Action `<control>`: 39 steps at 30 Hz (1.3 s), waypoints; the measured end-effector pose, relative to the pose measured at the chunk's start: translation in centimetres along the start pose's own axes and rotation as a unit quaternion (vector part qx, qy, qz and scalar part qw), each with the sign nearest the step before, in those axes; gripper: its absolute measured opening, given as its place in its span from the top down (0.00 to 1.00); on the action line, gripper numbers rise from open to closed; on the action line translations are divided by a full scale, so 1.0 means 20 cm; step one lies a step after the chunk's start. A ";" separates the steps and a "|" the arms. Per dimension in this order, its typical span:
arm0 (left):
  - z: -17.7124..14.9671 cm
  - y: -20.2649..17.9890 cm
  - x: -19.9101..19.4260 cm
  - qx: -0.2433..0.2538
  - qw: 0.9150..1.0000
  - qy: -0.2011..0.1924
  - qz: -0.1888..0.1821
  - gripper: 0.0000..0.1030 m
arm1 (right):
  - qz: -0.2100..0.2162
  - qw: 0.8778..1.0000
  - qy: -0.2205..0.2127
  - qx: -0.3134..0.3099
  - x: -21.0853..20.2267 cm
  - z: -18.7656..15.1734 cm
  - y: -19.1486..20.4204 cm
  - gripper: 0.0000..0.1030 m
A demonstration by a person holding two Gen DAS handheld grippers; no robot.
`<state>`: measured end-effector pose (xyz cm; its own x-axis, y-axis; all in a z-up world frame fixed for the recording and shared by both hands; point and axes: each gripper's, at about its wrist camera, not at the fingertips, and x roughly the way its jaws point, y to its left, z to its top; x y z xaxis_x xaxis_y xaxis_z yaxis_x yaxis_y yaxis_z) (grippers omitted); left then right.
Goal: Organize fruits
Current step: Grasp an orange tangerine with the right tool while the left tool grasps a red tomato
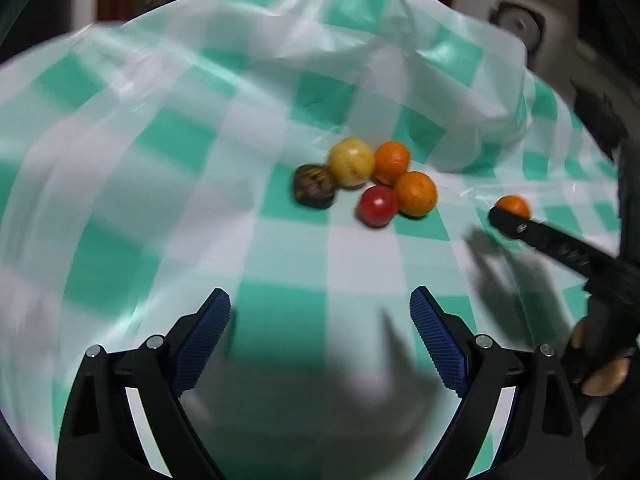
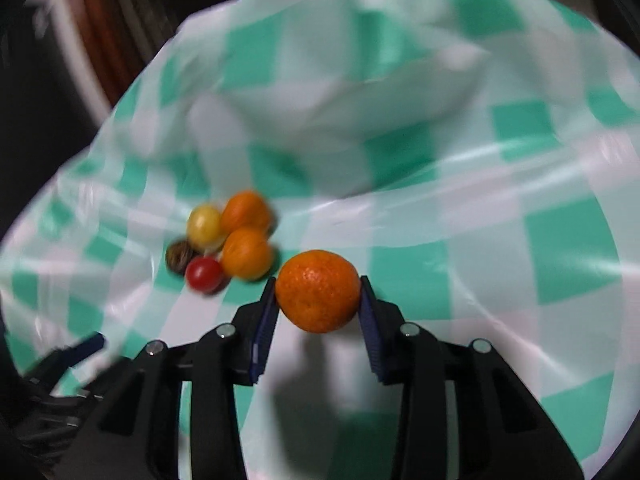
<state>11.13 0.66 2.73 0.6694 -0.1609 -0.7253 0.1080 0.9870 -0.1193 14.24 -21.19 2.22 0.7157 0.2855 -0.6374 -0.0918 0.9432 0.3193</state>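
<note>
Orange (image 2: 318, 290) clamped by right gripper (image 2: 319, 312), likely bound for fruit pile (image 2: 226, 240) centre-left | left gripper (image 1: 320, 336) spread, empty

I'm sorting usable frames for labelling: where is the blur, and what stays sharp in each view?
Left wrist view: checked cloth smeared at the left, fruit pile only softly blurred, open left gripper crisp. Right wrist view: cloth and pile streaked, while the right gripper and its held orange stay sharp, casting a shadow below.
</note>
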 end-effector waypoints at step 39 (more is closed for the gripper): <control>-0.41 0.06 -0.57 0.010 0.999 -0.040 -0.019 0.69 | 0.048 0.998 0.026 -0.015 -0.24 -0.24 0.11 0.61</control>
<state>-2.40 3.72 5.22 0.7205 -0.1977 -0.6647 0.1476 0.9802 -0.1317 7.31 -19.66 2.53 0.6651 0.3830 -0.6411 -0.1801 0.9154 0.3601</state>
